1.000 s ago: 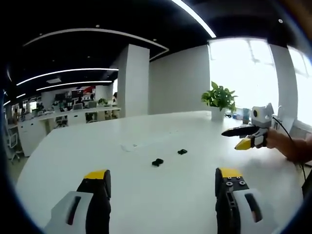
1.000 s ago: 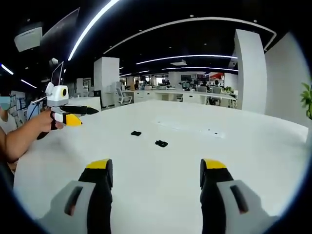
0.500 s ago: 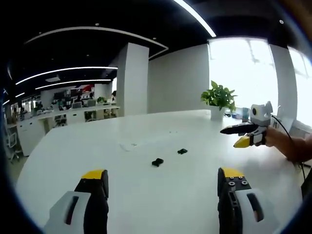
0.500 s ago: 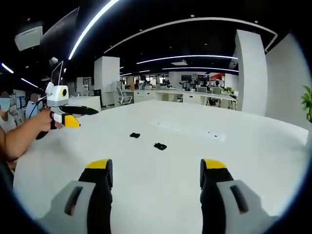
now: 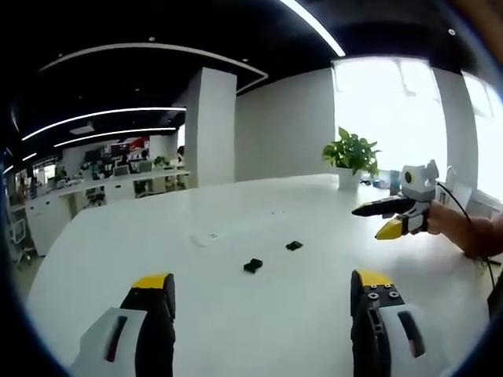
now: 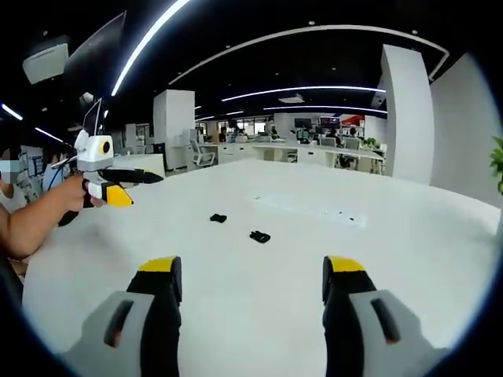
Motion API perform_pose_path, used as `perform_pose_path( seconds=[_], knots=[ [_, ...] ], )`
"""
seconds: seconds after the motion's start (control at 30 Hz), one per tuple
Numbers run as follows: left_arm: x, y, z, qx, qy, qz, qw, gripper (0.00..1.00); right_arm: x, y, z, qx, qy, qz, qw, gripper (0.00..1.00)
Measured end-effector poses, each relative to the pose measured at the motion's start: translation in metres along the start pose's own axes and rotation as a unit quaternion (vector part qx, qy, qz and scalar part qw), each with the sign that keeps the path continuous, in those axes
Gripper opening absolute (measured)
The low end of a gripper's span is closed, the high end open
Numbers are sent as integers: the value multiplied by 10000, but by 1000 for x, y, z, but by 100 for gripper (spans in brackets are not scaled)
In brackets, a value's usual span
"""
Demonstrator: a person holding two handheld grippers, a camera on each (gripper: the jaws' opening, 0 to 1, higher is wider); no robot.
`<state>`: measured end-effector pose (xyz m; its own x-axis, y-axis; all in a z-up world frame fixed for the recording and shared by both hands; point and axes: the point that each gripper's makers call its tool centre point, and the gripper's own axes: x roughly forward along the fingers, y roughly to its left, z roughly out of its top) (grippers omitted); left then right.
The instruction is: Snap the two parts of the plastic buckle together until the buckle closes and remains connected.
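- Left gripper view – left tool (image 5: 261,284): jaws spread wide, nothing between them, held above the white bench (image 5: 236,314).
- Same view – two small black buckle parts on bench ahead: near buckle part (image 5: 252,266) and far buckle part (image 5: 294,246), close to each other but apart, not joined. Both well ahead of the jaws.
- Same view – right tool (image 5: 371,221) at right edge, held in a hand (image 5: 448,224), above bench, nothing in it; how wide its jaws stand hard to read from here. Potted plant (image 5: 352,155) at far bench edge.
- Right gripper view – right tool (image 6: 251,275): jaws wide, empty. Buckle parts (image 6: 259,236) and (image 6: 218,218) lie apart mid-bench, ahead of jaws.
- Same view – left tool (image 6: 140,186) at left, in a hand (image 6: 78,196), off the bench.
- Handling (judgement): parts look tiny, light, stiff plastic, prob. smooth – likely to skid or twist on the slick bench top. Best taken across the flat body sides, one part per tool, leaving prongs and socket mouth free; which part is which too small to tell.
- Status (judgement): approach stage; neither part taken yet.
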<state>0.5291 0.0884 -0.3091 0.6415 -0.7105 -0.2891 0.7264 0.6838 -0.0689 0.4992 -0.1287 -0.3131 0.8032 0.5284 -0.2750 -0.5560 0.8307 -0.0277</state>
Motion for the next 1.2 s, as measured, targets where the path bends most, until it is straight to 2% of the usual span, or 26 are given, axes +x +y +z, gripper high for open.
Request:
perform_pose_path(
  seconds=[0.17, 0.33, 0.47, 0.53, 0.93, 1.03, 1.2],
  knots=[
    [5, -2, -2, 135, 43, -22, 9999, 93, 2, -1, -1, -89, 49, 4, 9999, 73],
    [9, -3, -1, 104, 89, -53, 9999, 93, 9, -8, -5, 89, 104, 74, 9999, 73],
    [9, 3, 1, 178, 147, 13, 9997, 93, 11, -8, -4, 158, 83, 78, 9998, 73],
    [9, 5, 3, 72, 90, -7, 9999, 93, 12, -8, -2, 141, 72, 79, 9998, 73],
    [18, 0, -8, 44, 167, -179, 9997, 93, 20, -4, 1, 34, 119, 83, 9999, 72],
    [22, 1, -11, 66, 263, -179, 9995, 92, 22, -6, 1, 48, 134, 83, 9999, 72],
    [24, 2, -11, 32, 259, -194, 9995, 91, 24, -10, 1, 49, 135, 61, 9999, 72]
  ],
)
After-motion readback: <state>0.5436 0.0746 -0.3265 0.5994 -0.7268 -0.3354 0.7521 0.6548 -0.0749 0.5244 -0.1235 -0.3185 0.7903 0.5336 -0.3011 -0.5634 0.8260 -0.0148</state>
